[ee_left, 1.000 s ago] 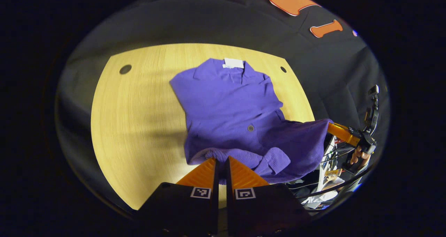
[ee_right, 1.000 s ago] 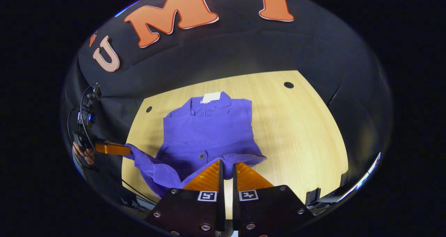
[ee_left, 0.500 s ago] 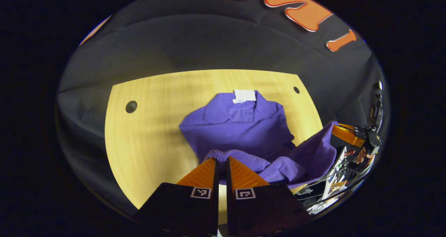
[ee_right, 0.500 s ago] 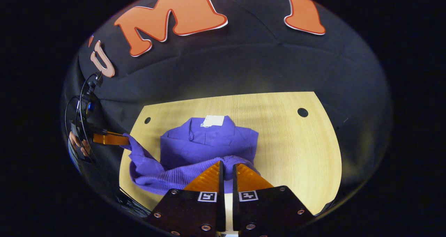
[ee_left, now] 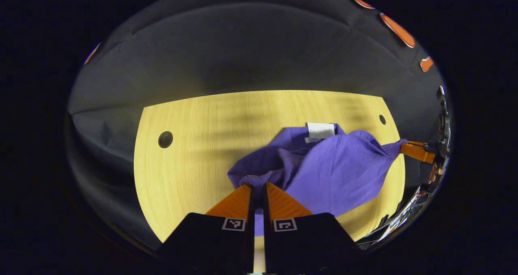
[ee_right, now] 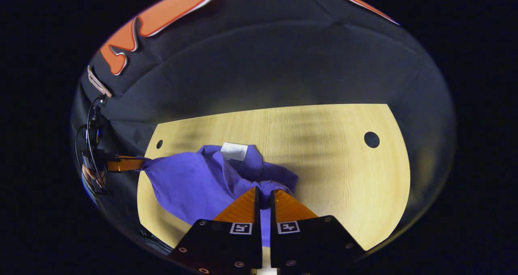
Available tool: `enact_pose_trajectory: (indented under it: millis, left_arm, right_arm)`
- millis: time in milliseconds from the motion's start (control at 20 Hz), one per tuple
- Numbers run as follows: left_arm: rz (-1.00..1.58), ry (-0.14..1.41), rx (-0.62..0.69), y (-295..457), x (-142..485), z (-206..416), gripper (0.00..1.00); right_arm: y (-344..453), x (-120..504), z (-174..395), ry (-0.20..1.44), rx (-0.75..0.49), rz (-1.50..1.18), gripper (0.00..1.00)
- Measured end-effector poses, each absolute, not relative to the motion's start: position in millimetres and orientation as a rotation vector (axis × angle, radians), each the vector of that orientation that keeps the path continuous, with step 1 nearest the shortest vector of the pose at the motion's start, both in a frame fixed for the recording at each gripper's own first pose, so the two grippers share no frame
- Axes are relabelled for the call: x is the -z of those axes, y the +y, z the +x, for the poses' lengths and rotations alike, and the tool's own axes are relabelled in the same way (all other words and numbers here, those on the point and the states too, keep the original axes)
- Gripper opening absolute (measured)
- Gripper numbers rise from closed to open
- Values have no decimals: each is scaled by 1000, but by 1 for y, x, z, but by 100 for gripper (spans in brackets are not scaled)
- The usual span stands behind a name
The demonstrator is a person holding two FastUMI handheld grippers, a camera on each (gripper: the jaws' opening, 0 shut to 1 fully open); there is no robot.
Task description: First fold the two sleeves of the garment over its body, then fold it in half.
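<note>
Closest to the camera in the left gripper view, the left claw (ee_left: 256,192) is pinching the bottom hem of the purple garment (ee_left: 323,166), with both fingers pressed together on the cloth. In the right gripper view, the right claw (ee_right: 264,196) is doing the same, pinching another corner of that hem. The two claws are probably holding the hem at two corners so the cloth stays stretched between them and goes over in one flat sheet. That looks like the fold in half, with the sleeves tucked out of sight. The garment is lying on the yellow desk (ee_left: 194,145), and its lifted lower part is hanging over the part that is resting flat. Just past the lifted cloth, the white tag (ee_left: 321,130) at the collar is peeking out, so the hem is nearly reaching the collar. The tag makes a good mark for lining up the edge. Farther from the garment, small round holes (ee_left: 165,139) are sitting in the desk. No boxes or bins are showing, so nothing is being put inside anything.
</note>
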State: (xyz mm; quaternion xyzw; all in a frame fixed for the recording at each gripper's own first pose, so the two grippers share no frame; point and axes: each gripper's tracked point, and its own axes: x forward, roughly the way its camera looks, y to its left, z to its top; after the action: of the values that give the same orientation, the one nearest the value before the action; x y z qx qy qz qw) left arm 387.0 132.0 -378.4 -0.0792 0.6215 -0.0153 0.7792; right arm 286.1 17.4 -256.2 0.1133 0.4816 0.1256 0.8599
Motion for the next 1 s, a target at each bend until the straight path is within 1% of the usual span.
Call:
enact_pose_trajectory:
  millis: [100,200,250,300,350,400,500,550,600,650,700,750,800,850,900,950,1000]
  left_arm:
    - [-205,1325,-23,143,393,392,11]
    - [-221,1294,-68,151,404,397,11]
    - [-215,1271,-95,157,408,401,11]
    - [-203,1247,-116,163,409,406,12]
    - [-202,1222,-138,167,409,412,17]
    - [-206,1198,-147,168,405,414,19]
    - [-176,1150,-185,171,398,420,22]
    - [-135,1110,-215,178,396,429,31]
    - [-104,1079,-219,180,393,433,41]
    - [-82,1047,-227,183,386,438,47]
    - [-77,1030,-223,183,373,438,53]
    - [-81,1001,-234,182,366,439,63]
    - [-88,970,-242,182,356,439,73]
    - [-104,941,-245,182,345,439,84]
    - [-119,912,-234,181,335,438,87]
    - [-130,883,-226,181,324,435,87]
    - [-137,838,-208,177,312,432,87]
  right_arm:
    - [22,266,299,1007,-276,241,8]
    - [24,271,315,988,-254,276,9]
    - [24,272,321,983,-243,312,13]
    - [24,273,328,979,-227,346,14]
    - [21,274,335,967,-205,368,17]
    - [14,272,338,952,-182,377,21]
    - [2,265,344,906,-153,377,33]
    - [0,259,343,889,-147,374,37]
    - [-4,254,340,874,-142,362,31]
    - [-10,247,337,850,-135,344,45]
    - [-16,238,334,824,-125,323,48]
    - [-18,230,332,796,-120,306,54]
    - [-19,221,327,772,-119,292,59]
    - [-18,214,322,745,-116,275,68]
    - [-16,204,315,716,-111,256,82]
    - [-13,196,308,687,-103,242,80]
    - [-9,189,302,657,-105,227,84]
